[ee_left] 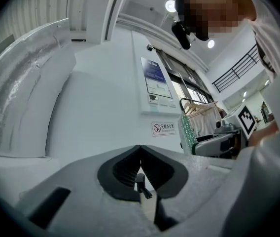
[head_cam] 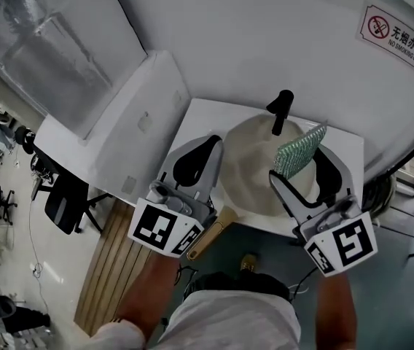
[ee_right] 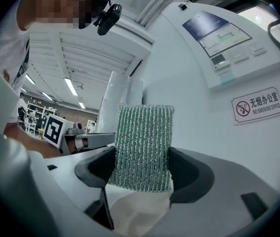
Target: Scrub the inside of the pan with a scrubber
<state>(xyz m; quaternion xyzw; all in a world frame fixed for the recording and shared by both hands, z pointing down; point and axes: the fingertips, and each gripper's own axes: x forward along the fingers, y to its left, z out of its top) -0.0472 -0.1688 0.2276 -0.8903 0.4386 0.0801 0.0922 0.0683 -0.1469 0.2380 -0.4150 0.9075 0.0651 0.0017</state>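
Observation:
A cream pan (head_cam: pixel 254 173) with a black handle (head_cam: pixel 280 108) sits on a white table (head_cam: pixel 200 115); the handle points away from me. My right gripper (head_cam: pixel 299 162) hovers over the pan's right side, shut on a green mesh scrubber (head_cam: pixel 299 152) that stands upright between its pads. The right gripper view shows the scrubber (ee_right: pixel 142 147) clamped across the jaws of that gripper (ee_right: pixel 142 169), with the cream pan below. My left gripper (head_cam: pixel 211 143) is at the pan's left rim, shut and holding nothing. In the left gripper view its jaws (ee_left: pixel 140 149) meet, and the scrubber (ee_left: pixel 187 132) shows to the right.
A white wall rises just behind the table, with a no-smoking sign (head_cam: pixel 396 39) on it. A tan wooden piece (head_cam: pixel 211 235) lies at the table's front edge under the left gripper. A black office chair (head_cam: pixel 65 203) stands on the floor at the left.

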